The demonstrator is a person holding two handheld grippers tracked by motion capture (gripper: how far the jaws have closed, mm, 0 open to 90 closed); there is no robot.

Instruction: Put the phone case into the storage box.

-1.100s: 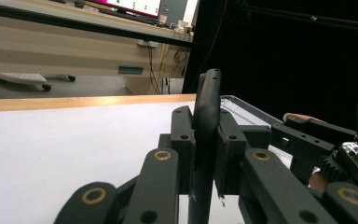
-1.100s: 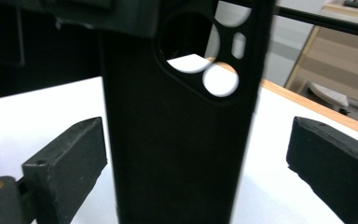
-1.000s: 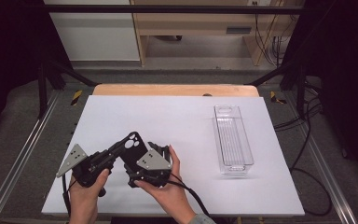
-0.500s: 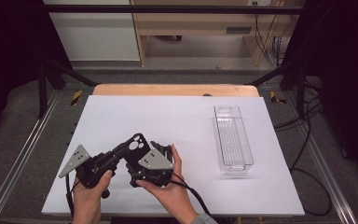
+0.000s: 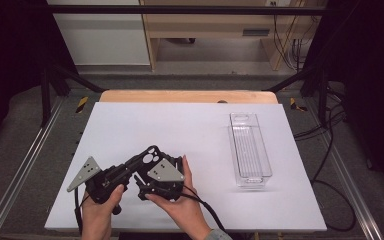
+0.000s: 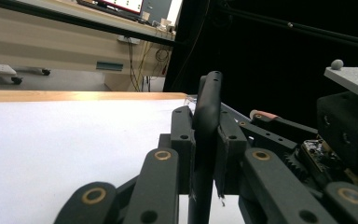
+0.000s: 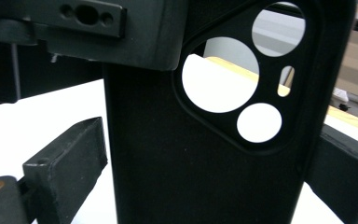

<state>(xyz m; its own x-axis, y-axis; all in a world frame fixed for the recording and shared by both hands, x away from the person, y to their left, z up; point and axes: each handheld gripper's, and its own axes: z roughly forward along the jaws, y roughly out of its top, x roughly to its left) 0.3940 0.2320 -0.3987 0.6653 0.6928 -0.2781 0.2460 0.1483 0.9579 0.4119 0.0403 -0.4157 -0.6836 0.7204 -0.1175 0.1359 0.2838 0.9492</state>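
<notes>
1. Phone case (image 5: 149, 159), black, with round camera cutouts; no brand, label or writing readable on it or on anything near.
2. Case sits above the near-left part of the white table (image 5: 180, 125), well left of the clear tray (image 5: 250, 150).
3. Left gripper (image 5: 126, 172): jaws pressed onto the case, one pad on each face; in the left gripper view the case (image 6: 205, 116) stands edge-on between the pads.
4. Right gripper (image 5: 140, 181): just right of the left one, both hands close together. In the right gripper view the case (image 7: 205, 154) stands between its two pads (image 7: 67, 154), which flank its edges; contact cannot be told.
</notes>
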